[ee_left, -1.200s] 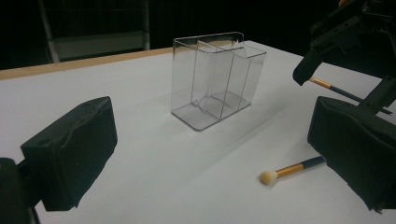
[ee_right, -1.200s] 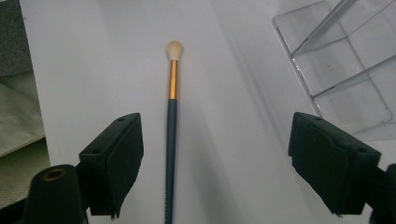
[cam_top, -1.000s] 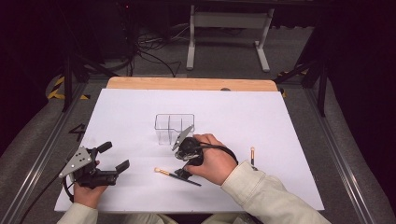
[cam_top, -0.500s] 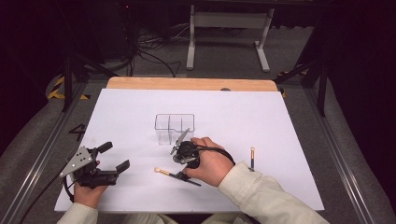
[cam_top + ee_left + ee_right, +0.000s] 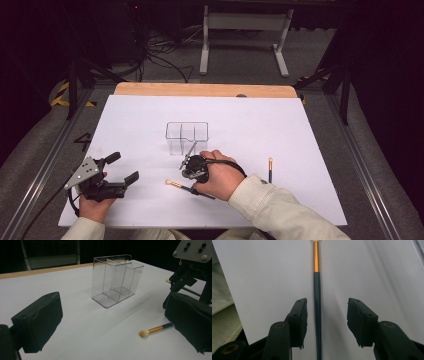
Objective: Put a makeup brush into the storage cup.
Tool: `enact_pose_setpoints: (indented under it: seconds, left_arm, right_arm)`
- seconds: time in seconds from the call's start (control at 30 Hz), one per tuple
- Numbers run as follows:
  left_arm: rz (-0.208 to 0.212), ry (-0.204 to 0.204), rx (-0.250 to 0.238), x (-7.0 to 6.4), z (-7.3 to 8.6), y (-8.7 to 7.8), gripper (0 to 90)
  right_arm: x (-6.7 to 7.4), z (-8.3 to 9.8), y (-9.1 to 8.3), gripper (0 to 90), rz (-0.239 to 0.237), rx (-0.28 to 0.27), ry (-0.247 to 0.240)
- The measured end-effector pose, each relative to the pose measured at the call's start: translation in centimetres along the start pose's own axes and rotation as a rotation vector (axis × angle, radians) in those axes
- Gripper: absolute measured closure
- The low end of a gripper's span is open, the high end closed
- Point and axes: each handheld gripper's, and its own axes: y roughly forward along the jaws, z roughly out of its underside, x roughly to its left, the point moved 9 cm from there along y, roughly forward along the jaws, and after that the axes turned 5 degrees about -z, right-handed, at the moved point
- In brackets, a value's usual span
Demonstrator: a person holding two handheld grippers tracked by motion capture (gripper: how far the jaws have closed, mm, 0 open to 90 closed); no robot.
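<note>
A makeup brush point(image 5: 189, 188) lies flat on the white bench point(image 5: 300, 130), near the front edge and a little left of centre, its pale tip pointing left and its dark handle running right under the right hand point(image 5: 220, 177). In the right gripper view the brush point(image 5: 317, 302) shows a gold ferrule and a dark handle lying between the two jaws, closer to the left one, with bench showing on either side of it. The right tool point(image 5: 325, 322) is spread wide over the handle and pinches nothing. In the left gripper view the brush point(image 5: 155, 329) lies just beside the right jaw.

Just beyond the right hand stands a clear plastic organizer point(image 5: 186, 136) with upright dividers, its compartments empty point(image 5: 113, 280). A second brush point(image 5: 270, 169) lies well to the right, apart from the hand, pointing away from the person.

The left tool point(image 5: 120, 172) rests at the near left of the bench in the left hand point(image 5: 92, 202), jaws spread, holding nothing, aimed toward the organizer.
</note>
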Motion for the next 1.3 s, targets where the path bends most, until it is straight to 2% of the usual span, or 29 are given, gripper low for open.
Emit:
enact_pose_setpoints:
  seconds: [0.5, 0.87, 0.97, 1.07, 1.3]
  left_arm:
    - [-0.006, -0.005, 0.005, 0.1, 0.1, 0.0, 2.7]
    - [-0.010, -0.002, 0.008, 0.1, 0.1, 0.1, 2.7]
    - [-0.009, -0.005, 0.008, 0.1, 0.1, 0.1, 2.7]
    - [-0.008, -0.002, 0.010, 0.1, 0.1, 0.1, 2.7]
    - [-0.008, -0.006, 0.006, 0.1, 0.1, 0.1, 2.7]
  right_arm:
    - [0.2, -0.4, 1.5, 64.5, 0.006, 0.048, 0.004]
    - [0.5, -1.0, 2.0, 71.5, 0.040, 0.096, -0.029]
    - [0.7, -1.1, 2.0, 73.2, 0.066, 0.125, -0.043]
    - [0.8, -1.2, 2.1, 74.6, 0.068, 0.137, -0.059]
    - [1.0, -1.2, 2.1, 81.8, 0.062, 0.145, -0.058]
